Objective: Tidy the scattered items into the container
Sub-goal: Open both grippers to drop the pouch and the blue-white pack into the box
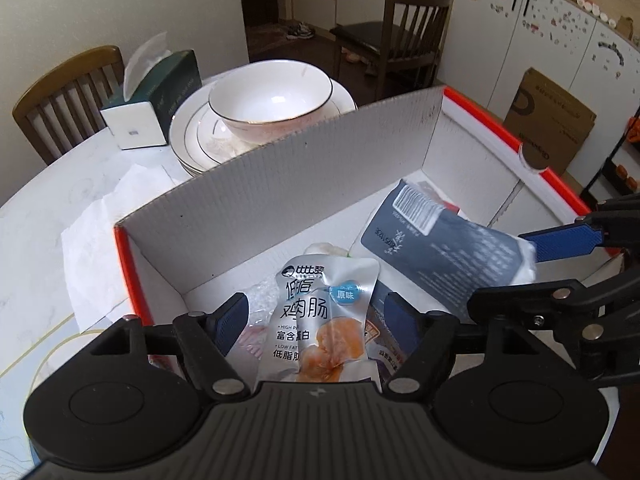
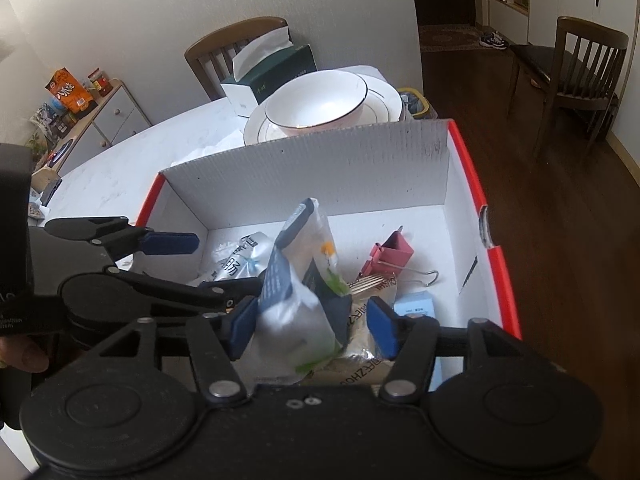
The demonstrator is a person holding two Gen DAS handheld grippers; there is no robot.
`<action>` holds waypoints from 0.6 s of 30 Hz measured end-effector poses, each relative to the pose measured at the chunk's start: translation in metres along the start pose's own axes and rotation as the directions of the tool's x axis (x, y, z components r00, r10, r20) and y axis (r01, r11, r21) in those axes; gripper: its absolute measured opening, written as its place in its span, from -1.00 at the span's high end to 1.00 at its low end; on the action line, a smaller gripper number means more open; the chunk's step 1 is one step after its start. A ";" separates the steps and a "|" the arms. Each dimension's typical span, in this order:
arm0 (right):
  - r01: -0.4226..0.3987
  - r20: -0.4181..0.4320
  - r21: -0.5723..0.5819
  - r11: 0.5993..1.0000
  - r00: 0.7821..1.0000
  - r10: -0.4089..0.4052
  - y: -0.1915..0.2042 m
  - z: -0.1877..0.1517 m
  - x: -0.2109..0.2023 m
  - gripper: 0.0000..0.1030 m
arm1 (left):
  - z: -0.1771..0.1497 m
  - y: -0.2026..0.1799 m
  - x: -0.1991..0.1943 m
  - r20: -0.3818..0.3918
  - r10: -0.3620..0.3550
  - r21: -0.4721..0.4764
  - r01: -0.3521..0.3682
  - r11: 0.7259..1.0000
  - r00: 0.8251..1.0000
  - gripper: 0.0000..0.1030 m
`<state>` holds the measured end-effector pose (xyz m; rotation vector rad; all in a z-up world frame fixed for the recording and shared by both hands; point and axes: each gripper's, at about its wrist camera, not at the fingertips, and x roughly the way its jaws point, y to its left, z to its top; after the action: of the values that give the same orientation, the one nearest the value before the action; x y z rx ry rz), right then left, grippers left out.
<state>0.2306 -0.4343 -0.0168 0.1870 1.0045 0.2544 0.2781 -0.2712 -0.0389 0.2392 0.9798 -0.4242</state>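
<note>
Red-rimmed carton (image 1: pixel 280 184) beside stacked bowl (image 1: pixel 272 104), tissue box (image 1: pixel 160 92) | sausage pouch (image 1: pixel 320 320) reads "HIGH", "LOW FAT" | left gripper (image 1: pixel 316 320) open — pouch loose between | right gripper (image 2: pixel 312 324) open — blue-white sachet (image 2: pixel 296 288) unpressed

Both grippers are black plastic: the left gripper (image 1: pixel 316 320) and right gripper (image 2: pixel 312 322) carry ribbed blue pads (image 1: pixel 564 240) (silver rivets at joints).

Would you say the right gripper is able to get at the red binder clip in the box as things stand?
Probably yes. The red binder clip lies uncovered on the box floor, just beyond the right gripper. Its open jaws straddle a blue-and-white packet, which it would have to clear first.
</note>
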 end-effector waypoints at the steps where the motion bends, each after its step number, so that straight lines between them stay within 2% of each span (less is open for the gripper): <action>1: -0.002 0.003 -0.001 1.000 1.000 0.002 0.000 0.000 -0.002 -0.19 | 0.000 0.001 -0.002 0.003 -0.001 -0.007 0.001 1.000 1.000 -0.44; 18: -0.024 0.053 -0.074 0.997 0.998 0.028 0.013 -0.006 -0.033 -0.46 | -0.024 0.013 -0.059 0.125 -0.059 -0.109 0.073 0.991 0.990 -0.44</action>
<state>0.2066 -0.4311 0.0100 0.1400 0.9378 0.3077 0.2374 -0.2368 -0.0026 0.0770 0.8908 -0.4370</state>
